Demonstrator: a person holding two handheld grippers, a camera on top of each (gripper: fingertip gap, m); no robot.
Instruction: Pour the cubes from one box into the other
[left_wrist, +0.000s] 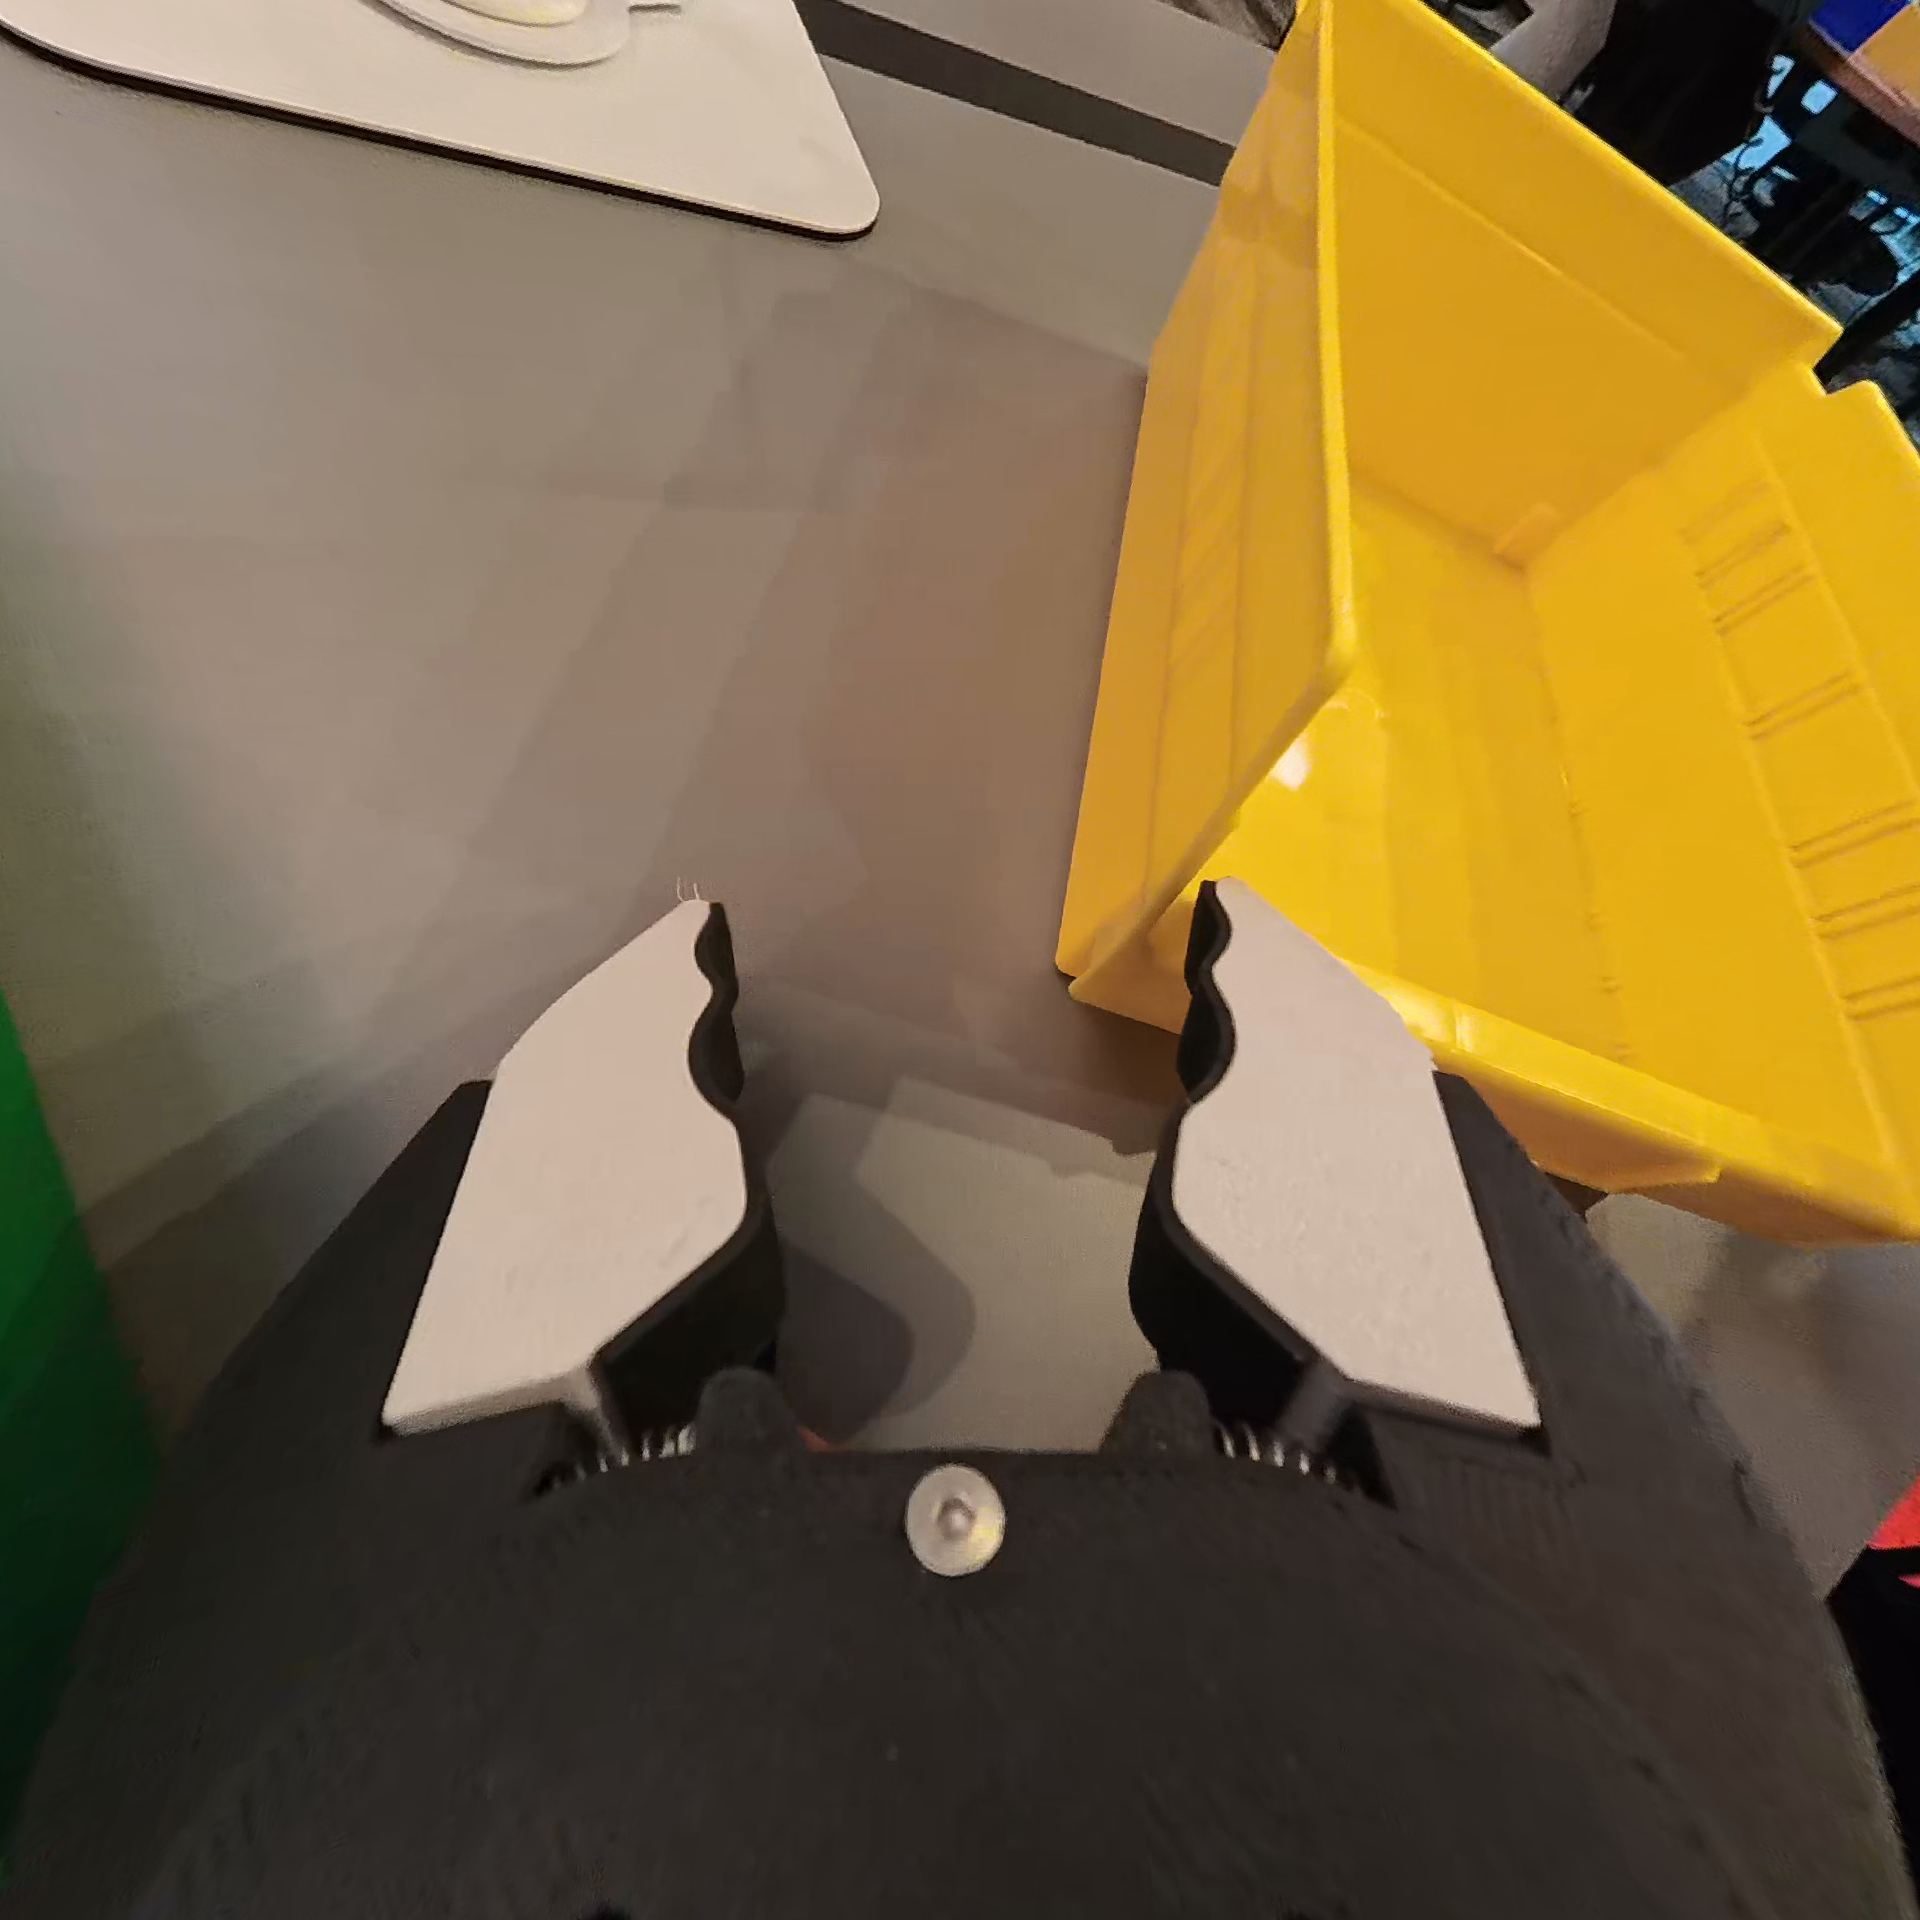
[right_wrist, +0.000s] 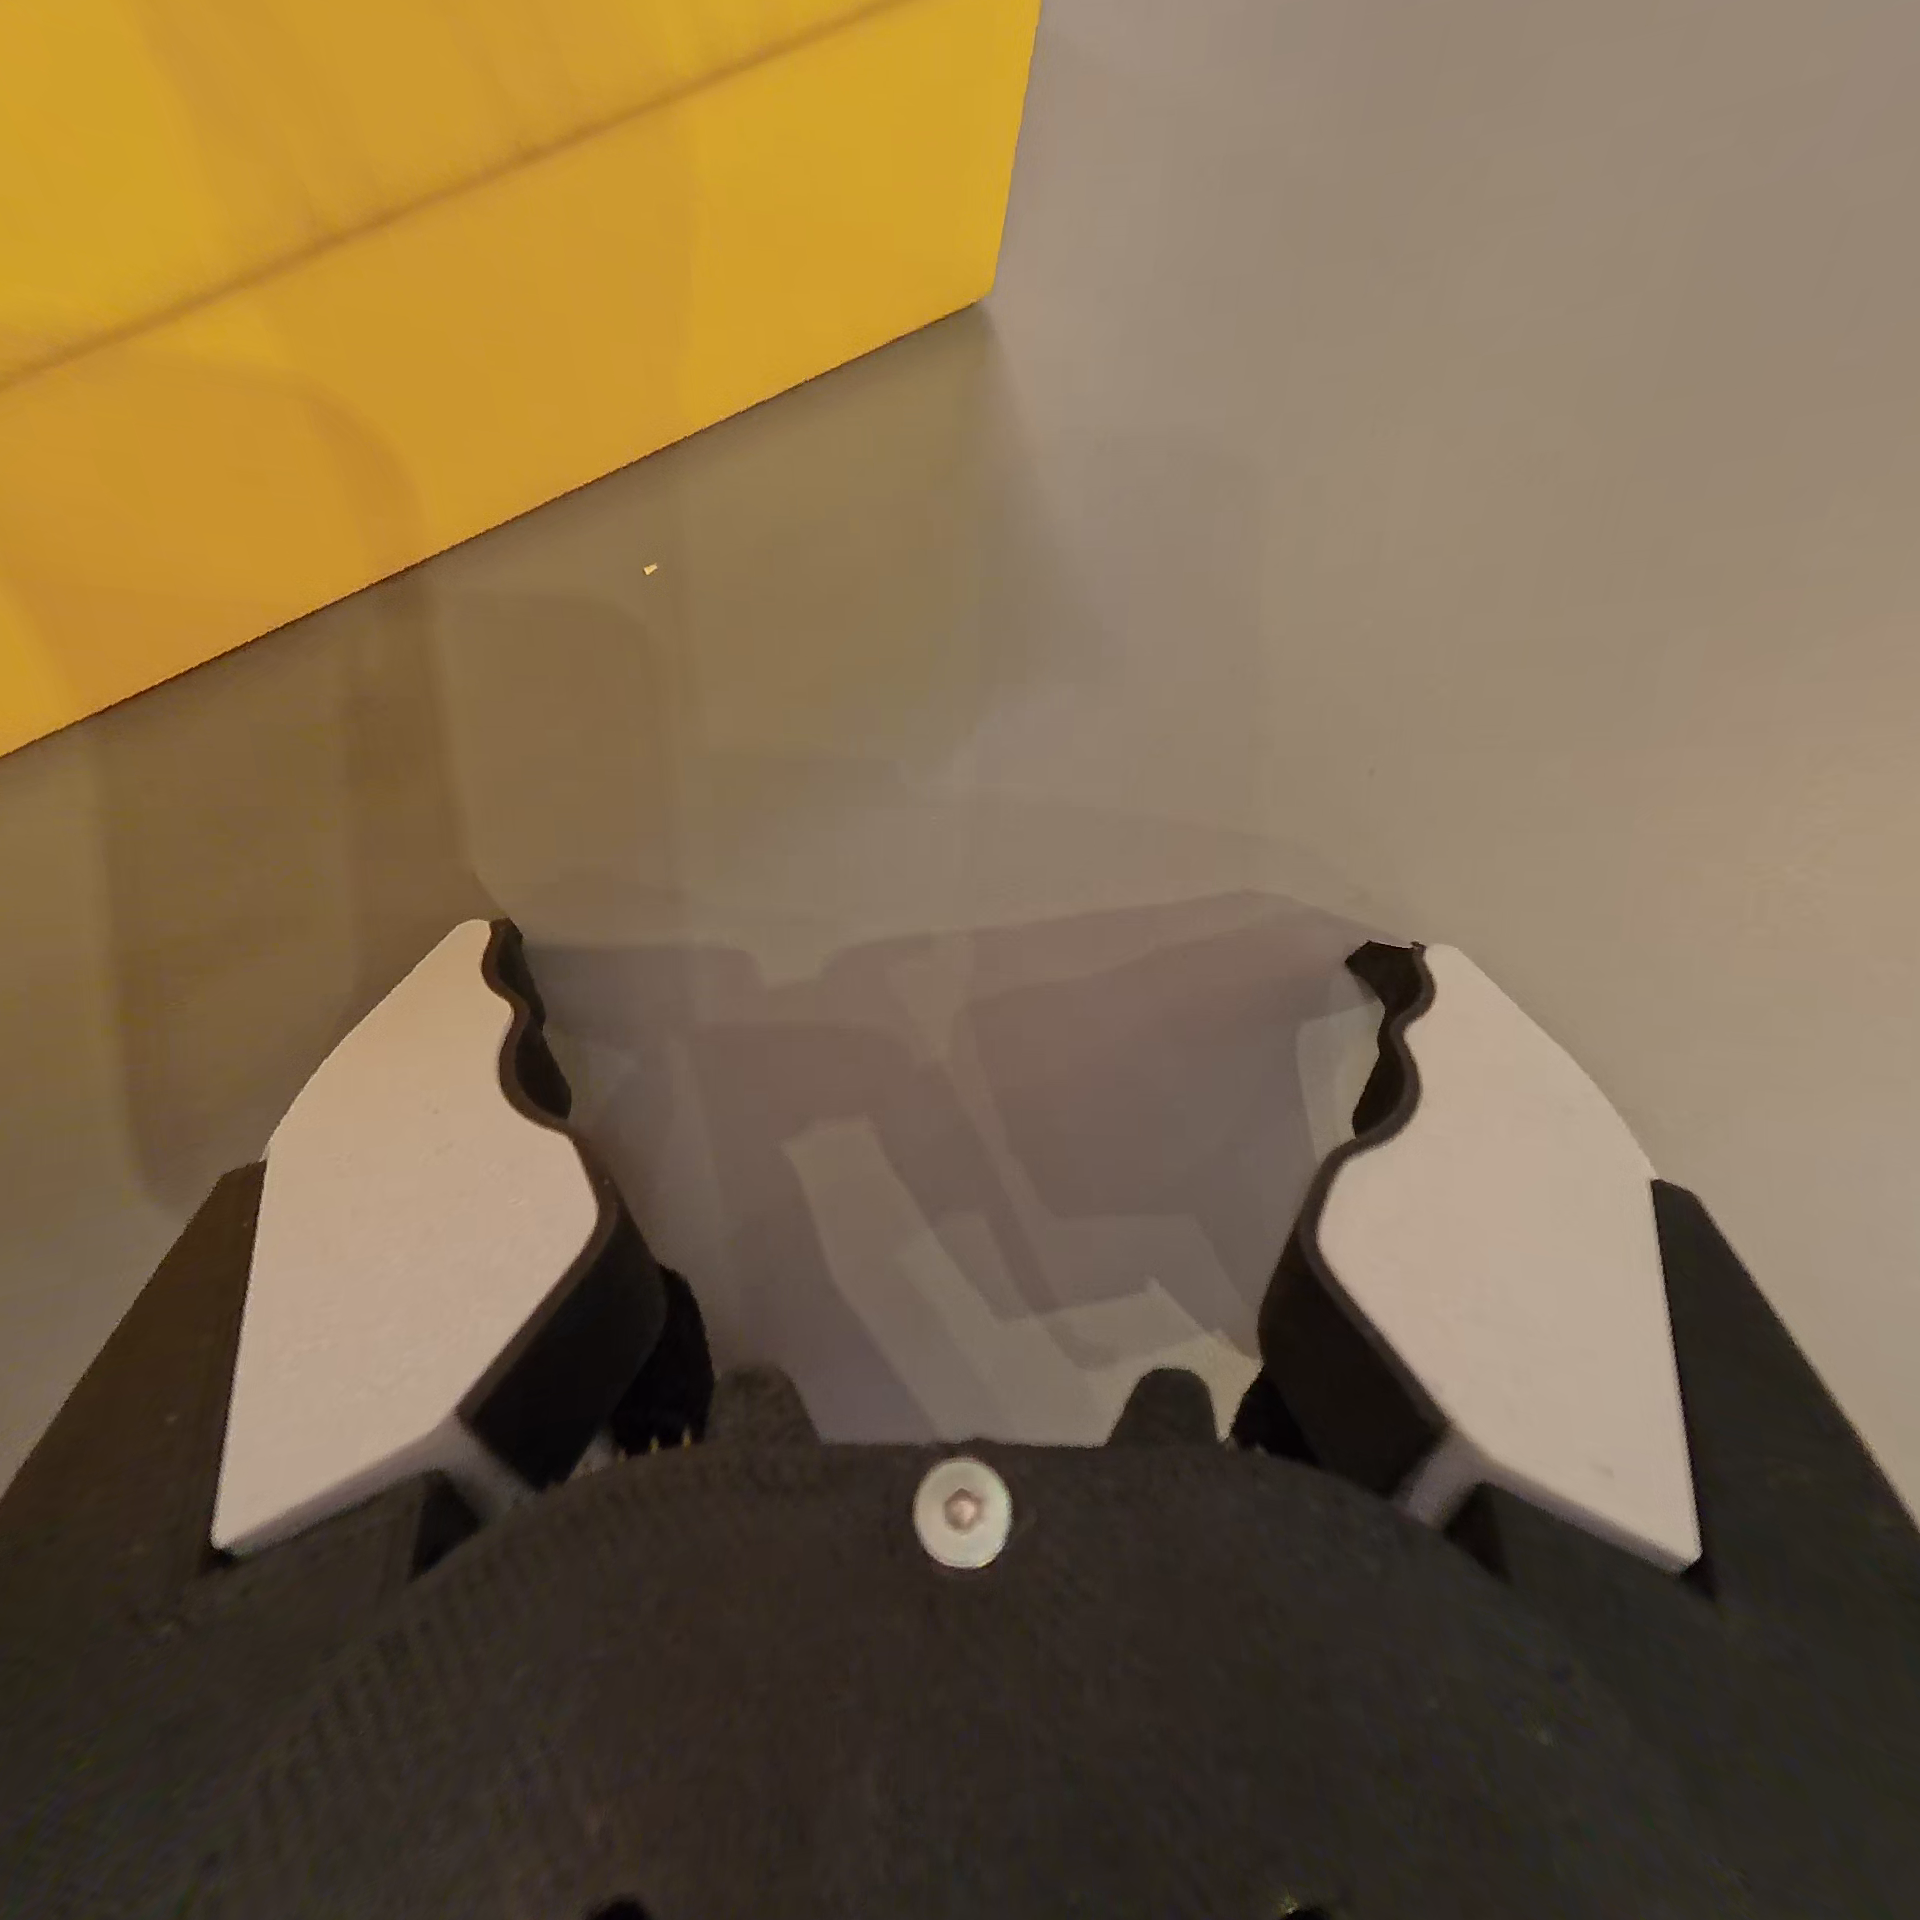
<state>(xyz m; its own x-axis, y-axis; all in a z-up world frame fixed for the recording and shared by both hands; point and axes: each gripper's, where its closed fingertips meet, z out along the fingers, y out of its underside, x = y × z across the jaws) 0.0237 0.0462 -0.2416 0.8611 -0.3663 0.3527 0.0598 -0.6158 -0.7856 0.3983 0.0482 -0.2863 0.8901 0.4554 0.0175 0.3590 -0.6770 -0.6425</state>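
A yellow plastic bin (left_wrist: 1507, 665) stands on the grey table at the right of the left wrist view; the part of its inside that shows holds no cubes. My left gripper (left_wrist: 956, 914) is open and empty, low over the table, its right fingertip close to the bin's near corner. In the right wrist view a yellow box wall (right_wrist: 468, 312) fills the upper left. My right gripper (right_wrist: 956, 945) is wide open and empty, close above the table, to the right of that wall. No cubes show in either view.
A white mat (left_wrist: 520, 114) with a white object on it lies at the far left of the grey table (left_wrist: 468, 571). A green object (left_wrist: 42, 1351) stands at the left edge. Bare tabletop (right_wrist: 1455, 468) lies right of the yellow wall.
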